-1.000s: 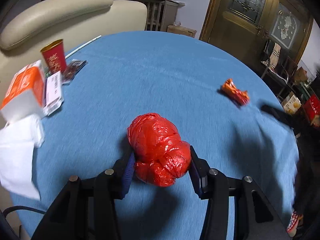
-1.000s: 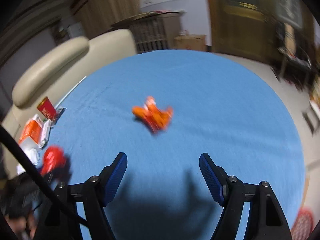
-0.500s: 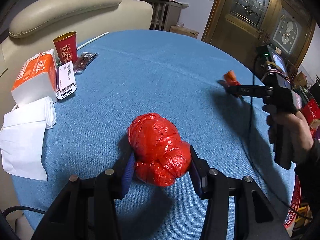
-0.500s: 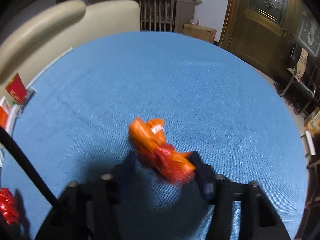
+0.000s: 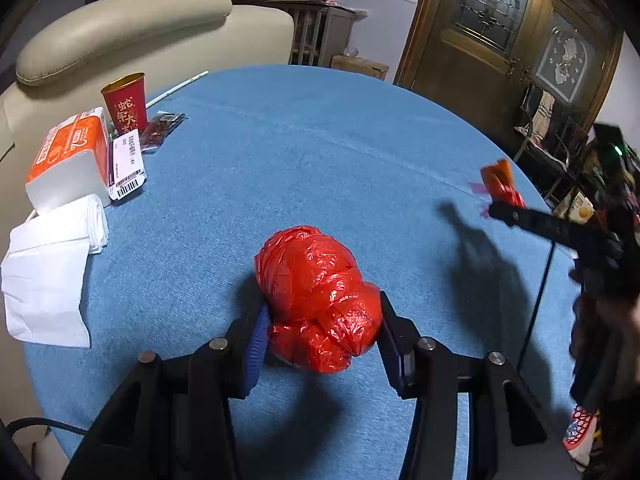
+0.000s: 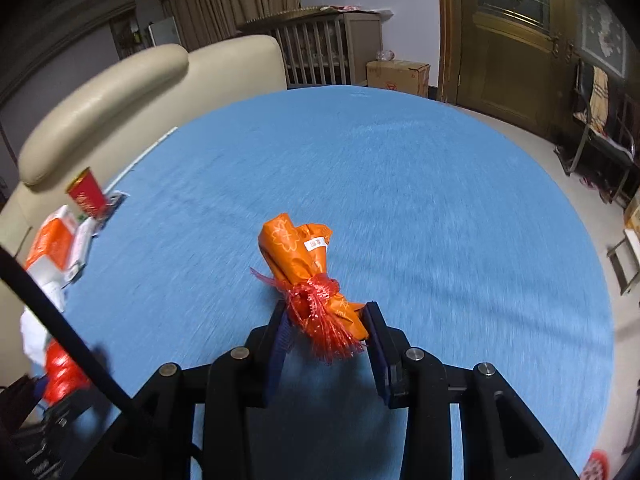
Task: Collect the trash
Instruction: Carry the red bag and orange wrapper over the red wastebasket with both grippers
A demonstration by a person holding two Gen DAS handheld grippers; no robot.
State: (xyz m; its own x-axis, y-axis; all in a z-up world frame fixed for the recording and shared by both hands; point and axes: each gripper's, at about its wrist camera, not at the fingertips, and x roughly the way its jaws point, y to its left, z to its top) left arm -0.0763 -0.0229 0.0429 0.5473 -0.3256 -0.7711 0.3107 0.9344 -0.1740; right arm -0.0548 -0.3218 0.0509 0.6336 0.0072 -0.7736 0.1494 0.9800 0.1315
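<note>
**While both grippers grip: two pieces of trash held**

Where the left gripper (image 5: 320,336) sits low over the blue bench (image 5: 320,152), closed narrow on one crumpled red plastic bag (image 5: 318,296), pads pressing its near end, far end resting on the cloth. Right gripper (image 6: 328,330) clamped at its tightest on one orange wrapper (image 6: 298,250) tied with red netting, held by the tied end, lifted clear of the bench near the right edge. Off at the left edge, counted: one red paper cup (image 5: 125,102), one orange tissue pack (image 5: 68,160), one barcoded packet (image 5: 126,164), one dark snack wrapper (image 5: 162,130), one folded white napkin stack (image 5: 48,272).
</note>
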